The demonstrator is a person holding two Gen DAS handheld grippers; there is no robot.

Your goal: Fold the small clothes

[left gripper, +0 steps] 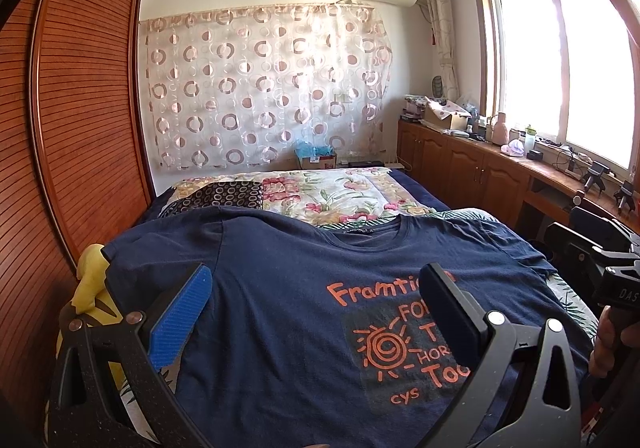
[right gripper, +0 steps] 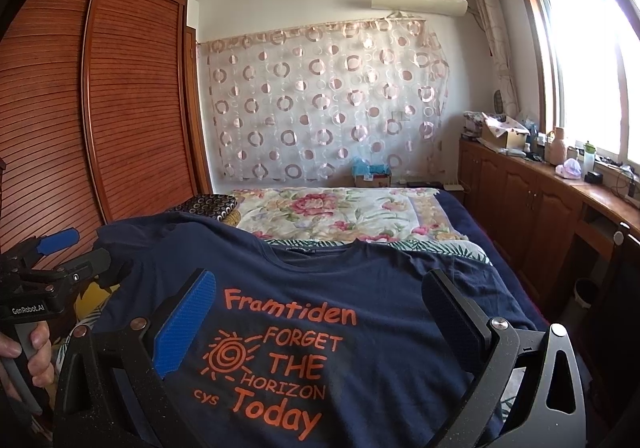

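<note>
A navy T-shirt with orange print lies spread flat, front up, on the bed; it also shows in the right wrist view. My left gripper is open and empty, hovering over the shirt's left half. My right gripper is open and empty, hovering over the shirt's chest print. The left gripper also shows at the left edge of the right wrist view. The right gripper's body shows at the right edge of the left wrist view, its tips out of sight.
A floral quilt and a dark patterned pillow lie at the bed's far end. A yellow cloth sits left of the shirt. A wooden wardrobe stands left. A cluttered cabinet counter runs under the window.
</note>
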